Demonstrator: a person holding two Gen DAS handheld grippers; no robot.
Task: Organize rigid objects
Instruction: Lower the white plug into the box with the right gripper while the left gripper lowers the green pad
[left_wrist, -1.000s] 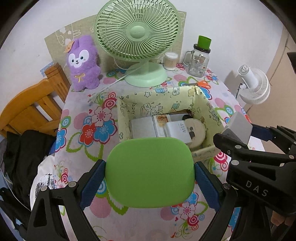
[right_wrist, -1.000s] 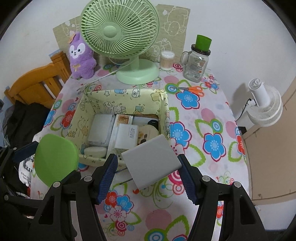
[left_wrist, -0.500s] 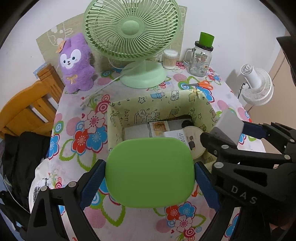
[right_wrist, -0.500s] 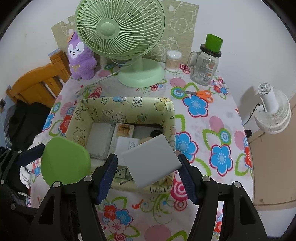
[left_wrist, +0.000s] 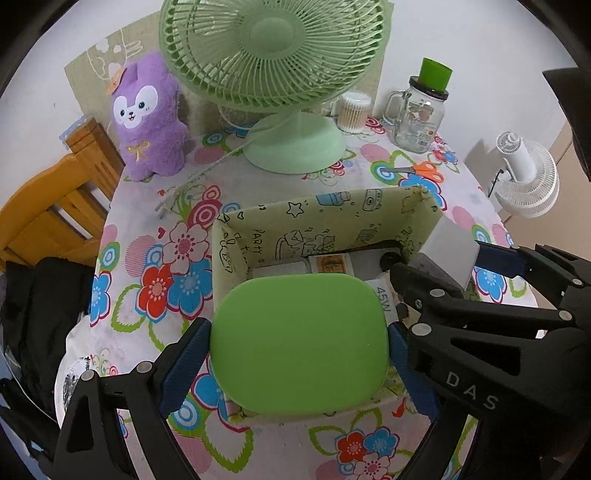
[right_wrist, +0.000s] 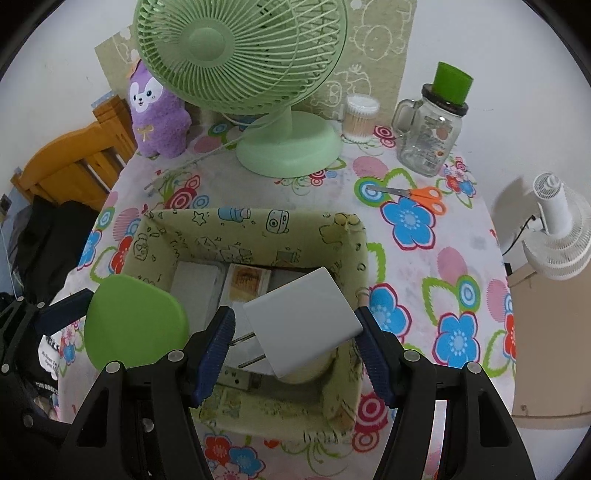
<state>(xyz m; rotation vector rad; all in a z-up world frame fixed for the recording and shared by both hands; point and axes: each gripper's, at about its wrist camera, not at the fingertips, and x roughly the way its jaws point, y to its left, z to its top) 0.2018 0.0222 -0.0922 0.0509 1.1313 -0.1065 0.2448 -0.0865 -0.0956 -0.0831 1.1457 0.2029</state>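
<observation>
My left gripper (left_wrist: 299, 341) is shut on a flat green rounded case (left_wrist: 299, 341), held over the near left part of the yellow-green fabric box (left_wrist: 332, 218). The case (right_wrist: 135, 319) also shows at the left in the right wrist view. My right gripper (right_wrist: 297, 341) is shut on a white plug charger (right_wrist: 301, 315), its two prongs pointing left, over the right half of the box (right_wrist: 354, 243). Inside the box lie white adapters (right_wrist: 194, 286), a small brown-labelled pack (right_wrist: 247, 280) and a round cream item. The charger (left_wrist: 448, 251) shows at the right in the left wrist view.
A green desk fan (right_wrist: 258, 66), a purple plush (right_wrist: 157, 110), a cotton-swab jar (right_wrist: 360, 118), a glass mug jar with a green lid (right_wrist: 432, 129) and orange scissors (right_wrist: 417, 194) stand behind the box on the flowered tablecloth. A wooden chair (left_wrist: 48, 206) is left, a white fan (right_wrist: 557, 229) right.
Both grippers have moved forward and slightly down, from in front of the box to over it, each keeping hold of its object. The fan and plush look closer.
</observation>
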